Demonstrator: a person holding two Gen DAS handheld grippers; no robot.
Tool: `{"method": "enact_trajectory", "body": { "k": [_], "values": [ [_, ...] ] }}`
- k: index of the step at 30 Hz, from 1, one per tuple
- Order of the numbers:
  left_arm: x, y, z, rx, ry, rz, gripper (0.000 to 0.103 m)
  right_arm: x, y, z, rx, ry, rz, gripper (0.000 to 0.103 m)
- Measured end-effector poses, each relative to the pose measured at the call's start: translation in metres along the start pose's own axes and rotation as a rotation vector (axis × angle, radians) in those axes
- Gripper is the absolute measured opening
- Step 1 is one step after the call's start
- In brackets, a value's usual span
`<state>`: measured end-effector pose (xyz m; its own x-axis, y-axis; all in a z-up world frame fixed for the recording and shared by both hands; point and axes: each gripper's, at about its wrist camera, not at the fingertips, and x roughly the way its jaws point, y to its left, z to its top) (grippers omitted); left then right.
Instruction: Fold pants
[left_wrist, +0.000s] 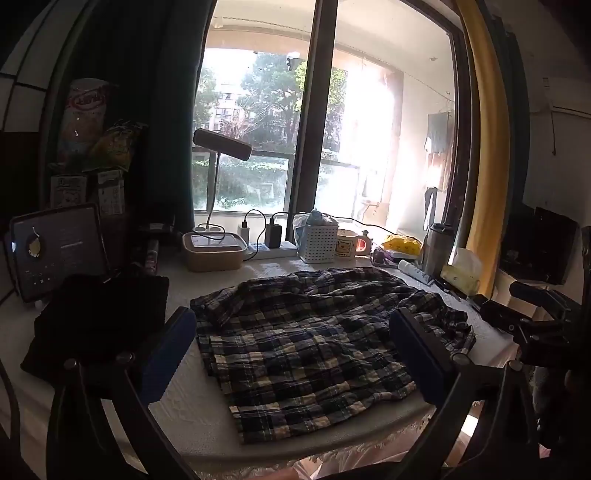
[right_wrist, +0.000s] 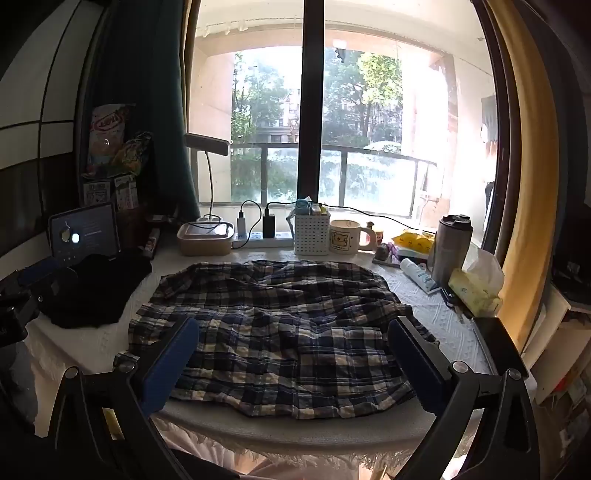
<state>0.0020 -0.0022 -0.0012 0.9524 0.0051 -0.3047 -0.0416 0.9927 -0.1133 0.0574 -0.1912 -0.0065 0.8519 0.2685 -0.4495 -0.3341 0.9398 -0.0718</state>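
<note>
Left wrist view: plaid pants (left_wrist: 314, 347) lying rumpled and spread on bench (left_wrist: 184, 413), near front edge, partly flat, creased across middle. Right wrist view: same plaid pants (right_wrist: 280, 332) filling centre of white-covered bench (right_wrist: 92, 343), hem side toward camera.

Left tool (left_wrist: 291, 354) released, jaws spread wide, blue pads either side of pants in frame, hovering above, not touching cloth. Right tool (right_wrist: 293, 354) likewise released, jaws fully apart, nothing between pads, hanging over near edge of pants. Right tool body also seen at right edge of left wrist view, apart from cloth; left tool body at left edge of right wrist view.

Black folded garment (right_wrist: 92, 291) left of pants, just beside, on same bench. Tablet (right_wrist: 85, 230) upright behind black garment, screen lit. Behind pants along window: beige box (right_wrist: 205, 238), power strip (right_wrist: 258, 240) with chargers plugged in, white basket (right_wrist: 312, 232), bear mug (right_wrist: 349, 236), metal tumbler (right_wrist: 450, 247), white tube (right_wrist: 417, 277) lying flat, tissue pack (right_wrist: 476, 288) at right. Desk lamp (right_wrist: 207, 144) above beige box. Snack bags (right_wrist: 114, 144) stacked far left by dark curtain. Window (right_wrist: 369, 129) bright, trees outside.
</note>
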Motion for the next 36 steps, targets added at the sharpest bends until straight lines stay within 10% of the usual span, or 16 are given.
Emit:
{"method": "enact_trajectory", "body": {
  "k": [36],
  "values": [
    [-0.002, 0.007, 0.001, -0.034, 0.031, 0.003, 0.102, -0.003, -0.005, 0.001, 0.01, -0.014, -0.006, 0.103]
  ]
}}
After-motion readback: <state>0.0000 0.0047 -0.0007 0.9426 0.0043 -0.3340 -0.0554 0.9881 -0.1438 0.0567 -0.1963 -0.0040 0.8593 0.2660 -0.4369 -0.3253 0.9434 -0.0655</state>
